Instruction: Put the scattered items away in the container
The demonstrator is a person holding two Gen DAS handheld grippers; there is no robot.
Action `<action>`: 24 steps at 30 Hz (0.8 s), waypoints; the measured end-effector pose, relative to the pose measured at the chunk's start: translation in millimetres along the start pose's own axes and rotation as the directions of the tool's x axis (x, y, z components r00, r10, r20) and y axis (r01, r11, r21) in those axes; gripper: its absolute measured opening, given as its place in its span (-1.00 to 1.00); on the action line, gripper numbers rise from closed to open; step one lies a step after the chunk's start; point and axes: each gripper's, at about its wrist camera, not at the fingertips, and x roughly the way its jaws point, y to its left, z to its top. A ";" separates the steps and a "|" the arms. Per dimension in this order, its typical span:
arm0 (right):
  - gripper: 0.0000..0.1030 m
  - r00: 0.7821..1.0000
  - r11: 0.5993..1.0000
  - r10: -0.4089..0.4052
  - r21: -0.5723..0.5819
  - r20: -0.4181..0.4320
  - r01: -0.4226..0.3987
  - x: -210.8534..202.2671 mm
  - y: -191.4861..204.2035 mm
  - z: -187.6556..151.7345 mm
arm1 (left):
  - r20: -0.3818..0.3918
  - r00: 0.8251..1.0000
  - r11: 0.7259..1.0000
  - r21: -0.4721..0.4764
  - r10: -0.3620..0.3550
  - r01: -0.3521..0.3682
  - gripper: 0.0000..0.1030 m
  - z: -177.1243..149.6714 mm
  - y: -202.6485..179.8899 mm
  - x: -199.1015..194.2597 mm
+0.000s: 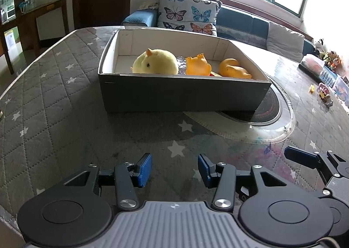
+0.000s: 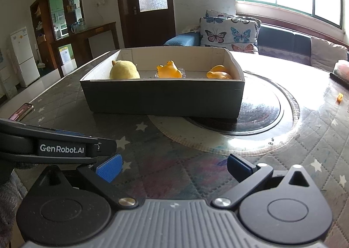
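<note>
Left gripper [image 1: 174,169] low over the quilted table [image 1: 54,99], jaws apart, nothing between. Right gripper [image 2: 174,169] beside it, level, jaws wider apart, bare. Ahead: one grey box [image 2: 163,97], partly over a round dark plate [image 2: 261,115]. Inside, three toys (one yellow plush [image 1: 154,62], two orange figures [image 1: 198,64] [image 1: 233,69]). One phone [image 2: 20,111] at left.
</note>
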 end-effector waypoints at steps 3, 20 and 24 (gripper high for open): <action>1.00 1.000 1.000 0.001 -0.003 -0.001 -0.001 0.4 1.2 -0.5 | 0.000 1.000 1.000 0.002 0.003 -0.003 -0.05 -0.7 -0.3 -0.5; 1.00 1.000 1.000 0.007 -0.013 -0.005 -0.007 1.5 5.0 -1.2 | 0.008 1.000 1.000 0.007 0.015 -0.015 -0.05 -1.3 -1.1 -1.7; 1.00 1.000 1.000 0.007 -0.013 -0.004 -0.007 1.6 5.0 -1.2 | 0.010 1.000 1.000 0.006 0.016 -0.016 -0.05 -1.0 -1.1 -1.8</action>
